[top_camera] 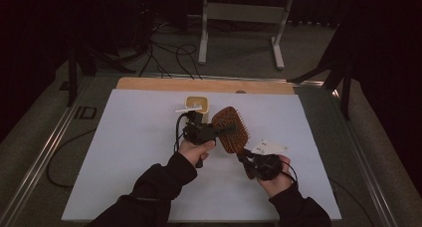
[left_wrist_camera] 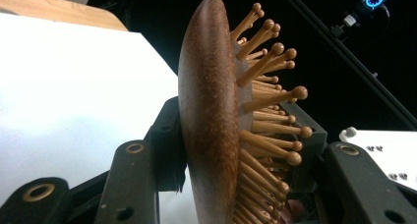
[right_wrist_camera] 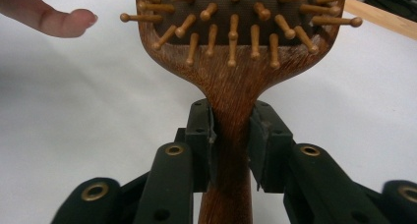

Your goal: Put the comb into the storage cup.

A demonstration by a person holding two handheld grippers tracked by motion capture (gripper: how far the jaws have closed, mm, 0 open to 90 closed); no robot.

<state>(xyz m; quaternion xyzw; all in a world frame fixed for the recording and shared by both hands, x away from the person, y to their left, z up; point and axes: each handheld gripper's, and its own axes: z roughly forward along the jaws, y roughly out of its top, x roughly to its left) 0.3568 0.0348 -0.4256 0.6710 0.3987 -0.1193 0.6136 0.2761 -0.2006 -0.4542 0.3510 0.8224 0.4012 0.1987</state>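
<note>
Left hand-held gripper [left_wrist_camera: 216, 160] pinches brown wooden paddle hairbrush [left_wrist_camera: 211, 111] head; right hand-held gripper [right_wrist_camera: 231, 150] pinches handle. Rigid, light, smooth; the handle likely gives the steadier hold.

No writing, label, brand or number is legible anywhere from where I stand.

The brush [left_wrist_camera: 209, 116] is brown wood with a fine speckled grain and a smooth, faintly satin back; its pins [left_wrist_camera: 268, 62] are paler wood with rounded tips, set in a dark matt pad [right_wrist_camera: 246, 8]. Both grippers' bodies look like matt black plastic with brass-coloured rivets. The sheet [top_camera: 129, 152] is smooth, matt white, over a pale wooden board [top_camera: 199, 84].
</note>
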